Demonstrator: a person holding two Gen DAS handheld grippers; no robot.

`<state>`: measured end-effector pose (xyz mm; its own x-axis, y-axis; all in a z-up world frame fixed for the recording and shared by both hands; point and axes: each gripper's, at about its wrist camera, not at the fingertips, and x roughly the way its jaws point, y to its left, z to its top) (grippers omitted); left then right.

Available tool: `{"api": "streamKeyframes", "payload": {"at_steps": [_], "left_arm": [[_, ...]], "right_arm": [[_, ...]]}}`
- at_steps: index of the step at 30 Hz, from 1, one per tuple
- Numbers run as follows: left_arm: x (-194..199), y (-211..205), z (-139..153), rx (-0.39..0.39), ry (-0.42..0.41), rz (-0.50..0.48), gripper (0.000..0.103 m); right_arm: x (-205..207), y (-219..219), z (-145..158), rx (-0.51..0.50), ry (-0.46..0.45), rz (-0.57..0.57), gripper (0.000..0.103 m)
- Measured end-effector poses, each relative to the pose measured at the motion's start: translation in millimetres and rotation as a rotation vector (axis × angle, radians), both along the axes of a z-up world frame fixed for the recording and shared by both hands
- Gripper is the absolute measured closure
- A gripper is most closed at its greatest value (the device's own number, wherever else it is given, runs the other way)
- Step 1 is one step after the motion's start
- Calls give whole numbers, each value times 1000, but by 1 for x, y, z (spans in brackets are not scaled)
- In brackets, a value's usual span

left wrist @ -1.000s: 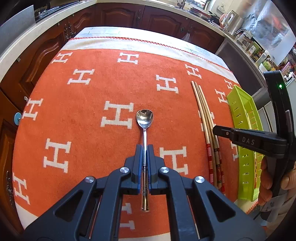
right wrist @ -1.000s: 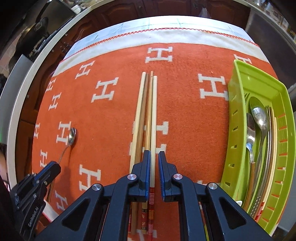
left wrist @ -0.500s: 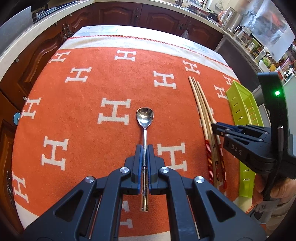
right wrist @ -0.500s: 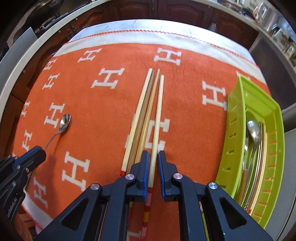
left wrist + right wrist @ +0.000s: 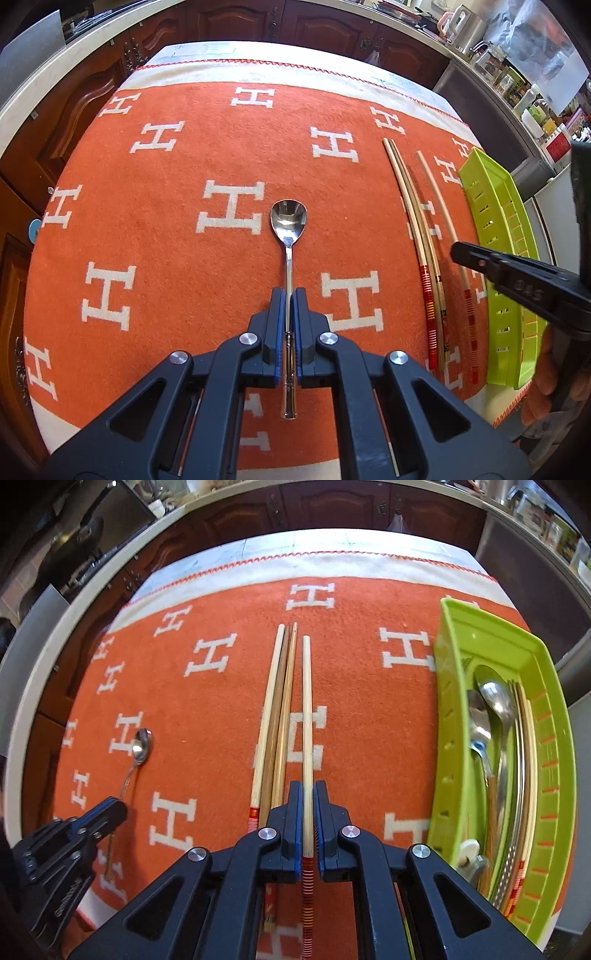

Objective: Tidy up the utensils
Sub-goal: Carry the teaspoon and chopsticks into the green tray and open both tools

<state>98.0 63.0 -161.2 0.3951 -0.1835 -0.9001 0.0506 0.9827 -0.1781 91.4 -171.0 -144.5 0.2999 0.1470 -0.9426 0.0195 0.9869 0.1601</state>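
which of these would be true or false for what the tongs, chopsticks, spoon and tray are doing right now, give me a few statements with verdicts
1. The left tongs are shut on the handle of the spoon. True.
2. The right tongs grip three chopsticks together. False: they are shut on a single chopstick, set apart from the other chopsticks lying on the cloth.
3. The green tray is empty. False: it already holds spoons and other utensils.
4. The spoon's bowl points away from the left tongs. True.
5. The tray sits between the spoon and the chopsticks. False: the chopsticks lie between the spoon and the tray.
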Motion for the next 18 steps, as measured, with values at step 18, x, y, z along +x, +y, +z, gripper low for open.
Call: {"api": "streamKeyframes", "payload": {"at_steps": [18], "left_arm": [[-10,-36,57,-157,-72,-80,101]], "right_arm": [[-62,-95,89,194,-146,-126,98]]}}
